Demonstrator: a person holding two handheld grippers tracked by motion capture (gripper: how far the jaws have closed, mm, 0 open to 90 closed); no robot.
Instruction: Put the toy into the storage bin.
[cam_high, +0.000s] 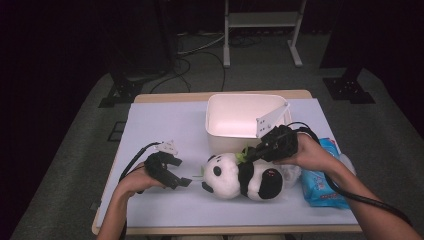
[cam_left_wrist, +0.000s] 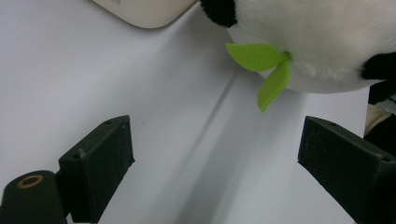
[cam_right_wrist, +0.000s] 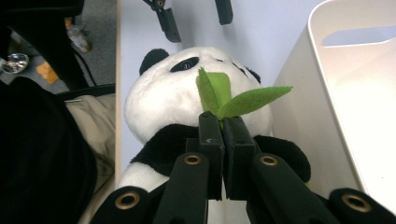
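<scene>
A black and white panda plush (cam_high: 235, 175) lies on its side on the pale blue table cover, head to the left. In the right gripper view, my right gripper (cam_right_wrist: 222, 126) is shut on a green felt leaf (cam_right_wrist: 233, 100) above the panda's head (cam_right_wrist: 159, 98). From above, that gripper (cam_high: 248, 156) sits over the panda's neck. My left gripper (cam_high: 179, 172) rests on the table just left of the panda's face. Its jaws (cam_left_wrist: 215, 158) are open with only bare table between them. A second green leaf (cam_left_wrist: 268, 70) sticks out from the panda's muzzle (cam_left_wrist: 317, 42) ahead of them.
A white plastic bin (cam_high: 240, 117) stands right behind the panda, its wall (cam_right_wrist: 345, 93) close beside my right gripper. A blue packet of wipes (cam_high: 320, 180) lies under the right forearm. Bare table cover (cam_high: 160, 125) stretches across the left and far side.
</scene>
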